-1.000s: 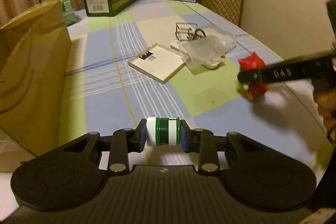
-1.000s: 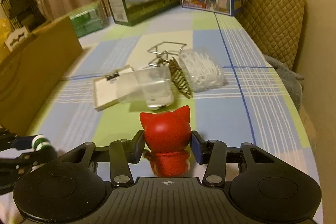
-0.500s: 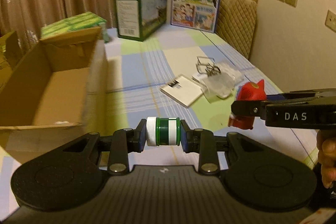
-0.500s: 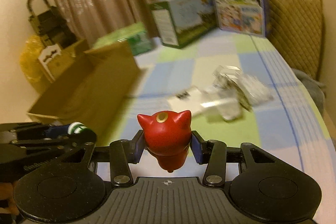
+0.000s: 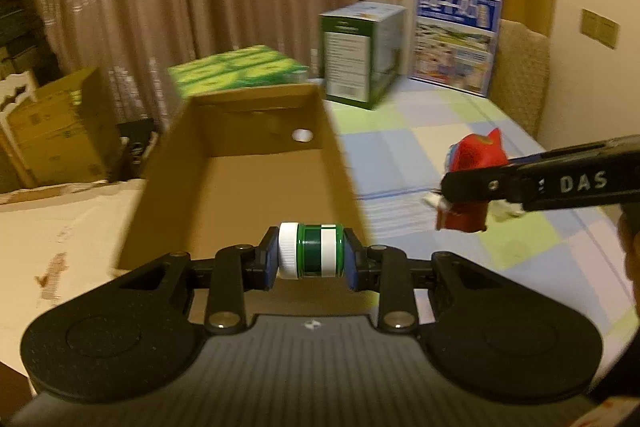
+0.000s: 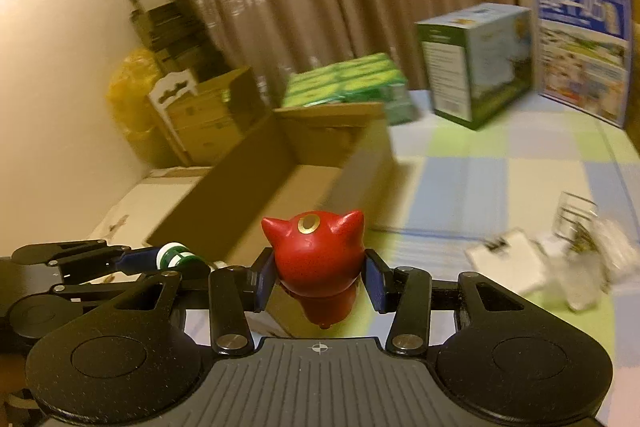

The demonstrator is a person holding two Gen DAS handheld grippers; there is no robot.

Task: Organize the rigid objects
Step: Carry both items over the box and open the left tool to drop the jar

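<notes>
My left gripper point(image 5: 311, 257) is shut on a small green-and-white bottle point(image 5: 311, 250), held sideways in the air above the near end of an open, empty cardboard box point(image 5: 256, 183). My right gripper point(image 6: 318, 277) is shut on a red cat figurine point(image 6: 316, 259), held in the air to the right of the box point(image 6: 280, 187). In the left wrist view the right gripper point(image 5: 472, 187) with the figurine point(image 5: 476, 155) shows at the right. In the right wrist view the left gripper point(image 6: 176, 259) with the bottle point(image 6: 174, 254) shows at lower left.
On the checked tablecloth point(image 6: 500, 163) lie a white flat box point(image 6: 508, 259), a clear plastic box and wire pieces point(image 6: 580, 223). Green cartons point(image 5: 236, 67), a green-white box point(image 5: 360, 51) and a blue milk box point(image 5: 456, 35) stand at the back. Brown boxes point(image 6: 204, 115) stand by the wall.
Both grippers have swung left and risen with their objects. The cardboard box now lies straight ahead of the left gripper; the clutter on the table has slid to the right.
</notes>
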